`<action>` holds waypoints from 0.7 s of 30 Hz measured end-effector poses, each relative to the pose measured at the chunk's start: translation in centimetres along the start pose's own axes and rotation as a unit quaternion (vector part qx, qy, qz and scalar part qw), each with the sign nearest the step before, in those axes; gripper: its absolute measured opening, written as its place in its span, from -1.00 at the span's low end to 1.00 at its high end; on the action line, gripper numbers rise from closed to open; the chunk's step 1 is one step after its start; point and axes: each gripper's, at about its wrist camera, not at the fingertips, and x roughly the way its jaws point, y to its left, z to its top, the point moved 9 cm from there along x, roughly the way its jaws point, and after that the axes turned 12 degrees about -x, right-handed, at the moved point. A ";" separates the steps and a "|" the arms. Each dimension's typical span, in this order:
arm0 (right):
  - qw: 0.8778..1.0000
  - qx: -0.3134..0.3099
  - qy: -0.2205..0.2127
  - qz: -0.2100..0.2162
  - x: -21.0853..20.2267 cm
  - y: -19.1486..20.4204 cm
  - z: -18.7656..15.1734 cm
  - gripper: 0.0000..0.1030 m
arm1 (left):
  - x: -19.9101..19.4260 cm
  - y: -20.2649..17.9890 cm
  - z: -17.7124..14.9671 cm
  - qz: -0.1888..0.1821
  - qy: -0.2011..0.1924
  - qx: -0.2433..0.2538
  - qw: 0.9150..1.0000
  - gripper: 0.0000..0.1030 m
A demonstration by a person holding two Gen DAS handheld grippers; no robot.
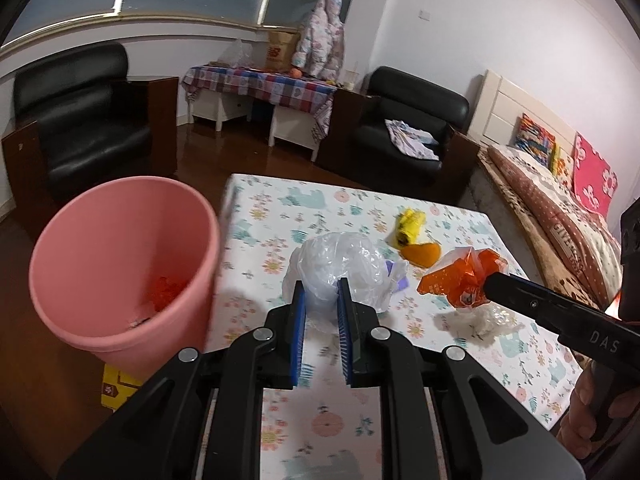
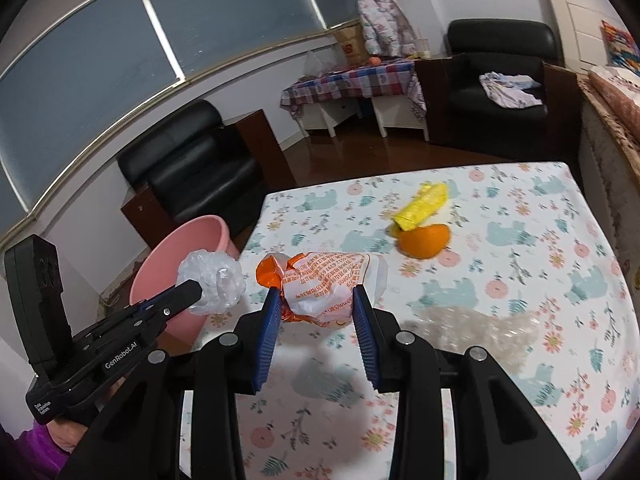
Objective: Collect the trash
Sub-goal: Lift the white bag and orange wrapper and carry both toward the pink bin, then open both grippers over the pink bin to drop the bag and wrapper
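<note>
Already both tools were loaded: the left gripper [image 1: 322, 294] pinched a crumpled clear plastic bag [image 1: 340, 268] between its blue pads, held above the near edge of the table [image 1: 500, 360], and the right gripper [image 2: 316, 304] had its pads pressed against an orange and white wrapper [image 2: 320, 284], which appeared lifted clear of the flowered cloth, though contact with the cloth could not be ruled out. Just beside the right gripper a wad of clear crinkled film [image 2: 472, 328] lay untouched on the table. To the left of the table stood the pink bin [image 1: 120, 264], its mouth open toward the left gripper; something red lay at its bottom, so at least one piece seemed to have gone in. Neither held piece was over the bin yet, the plastic bag being the nearer of the two. Farther back on the table lay a piece of orange peel [image 2: 424, 240] and, touching it, a yellow wrapper [image 2: 424, 204], both not yet picked up. By that count the task looked roughly midway: two pieces in hand awaiting the drop, three more left on the table.
</note>
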 end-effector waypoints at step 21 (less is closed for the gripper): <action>0.991 -0.090 0.010 0.102 8.5 11.9 5.3 -0.30 | -2.6 13.0 5.3 0.108 -0.054 -0.084 0.989 -0.72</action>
